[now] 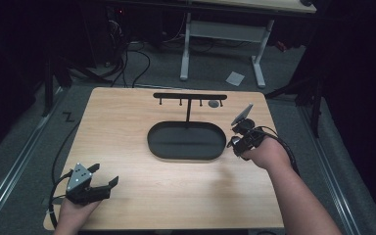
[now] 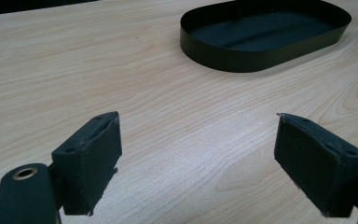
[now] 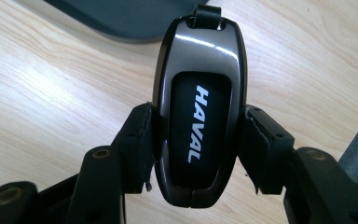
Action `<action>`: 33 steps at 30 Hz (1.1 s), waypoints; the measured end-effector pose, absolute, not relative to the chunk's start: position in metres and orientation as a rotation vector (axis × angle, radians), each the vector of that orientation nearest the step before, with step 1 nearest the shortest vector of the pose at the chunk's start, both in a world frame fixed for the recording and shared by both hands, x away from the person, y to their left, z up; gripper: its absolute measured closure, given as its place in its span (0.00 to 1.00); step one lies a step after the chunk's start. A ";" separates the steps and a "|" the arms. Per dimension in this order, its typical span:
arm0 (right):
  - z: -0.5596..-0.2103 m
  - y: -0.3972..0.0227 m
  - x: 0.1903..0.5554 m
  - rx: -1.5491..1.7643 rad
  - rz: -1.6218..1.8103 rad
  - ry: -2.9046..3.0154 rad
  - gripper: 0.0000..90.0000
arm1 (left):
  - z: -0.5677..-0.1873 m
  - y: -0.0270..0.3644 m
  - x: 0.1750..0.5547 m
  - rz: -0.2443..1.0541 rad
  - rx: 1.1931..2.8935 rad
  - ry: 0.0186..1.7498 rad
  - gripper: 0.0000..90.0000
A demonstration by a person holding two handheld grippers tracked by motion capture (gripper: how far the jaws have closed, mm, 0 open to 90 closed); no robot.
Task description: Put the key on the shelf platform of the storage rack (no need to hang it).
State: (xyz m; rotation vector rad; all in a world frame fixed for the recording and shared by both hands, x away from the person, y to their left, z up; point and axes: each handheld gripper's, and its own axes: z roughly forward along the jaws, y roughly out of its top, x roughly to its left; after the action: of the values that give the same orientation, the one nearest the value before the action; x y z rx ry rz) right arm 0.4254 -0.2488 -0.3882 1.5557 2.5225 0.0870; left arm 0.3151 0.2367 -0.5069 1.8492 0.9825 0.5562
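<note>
The left gripper (image 1: 103, 185) rests at the table's (image 1: 127, 127) near left corner, fingers (image 2: 91, 161) wide apart and empty. The oval tray (image 1: 186, 152) sits mid-table. Just right of it, the right gripper (image 3: 198, 140) has its fingers clamped on the key fob (image 3: 199, 107), above the table.

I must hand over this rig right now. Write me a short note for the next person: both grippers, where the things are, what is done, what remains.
Right gripper: shut on the car key fob, clamped by its sides, held just right of the black oval tray.
Left gripper: open, holding nothing, at the near-left corner of the table.
Hook stand: rises from the tray's far side.
Done: fob picked up.
Left: probably place the fob in the tray or on a hook; I cannot tell which.
</note>
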 end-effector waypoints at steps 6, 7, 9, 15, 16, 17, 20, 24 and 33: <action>-0.382 -0.237 0.432 1.502 0.101 2.544 0.54 | -0.508 0.237 0.316 0.551 1.852 0.984 0.17; -0.382 -0.235 0.433 1.511 0.103 2.538 0.54 | -0.508 0.237 0.316 0.551 1.851 0.984 0.17; -0.381 -0.229 0.436 1.487 0.110 2.550 0.54 | -0.508 0.238 0.316 0.551 1.849 0.984 0.17; -0.383 -0.219 0.440 1.466 0.110 2.564 0.54 | -0.508 0.238 0.316 0.551 1.844 0.985 0.17; -0.383 -0.216 0.441 1.459 0.113 2.567 0.54 | -0.507 0.238 0.316 0.552 1.843 0.985 0.17; -0.384 -0.212 0.442 1.445 0.121 2.573 0.54 | -0.507 0.238 0.316 0.552 1.843 0.985 0.17; -0.386 -0.208 0.445 1.437 0.123 2.580 0.54 | -0.507 0.238 0.316 0.552 1.842 0.984 0.17; -0.393 -0.196 0.451 1.419 0.122 2.603 0.54 | -0.508 0.239 0.315 0.548 1.844 0.986 0.17; -0.398 -0.171 0.465 1.360 0.094 2.642 0.54 | -0.508 0.237 0.315 0.555 1.848 0.977 0.18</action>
State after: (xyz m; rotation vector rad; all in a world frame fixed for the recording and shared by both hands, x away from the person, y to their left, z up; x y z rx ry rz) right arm 0.4647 -0.1705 -0.3975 1.3599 2.6418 0.0941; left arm 0.3146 0.2369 -0.5077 1.8475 0.9771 0.5549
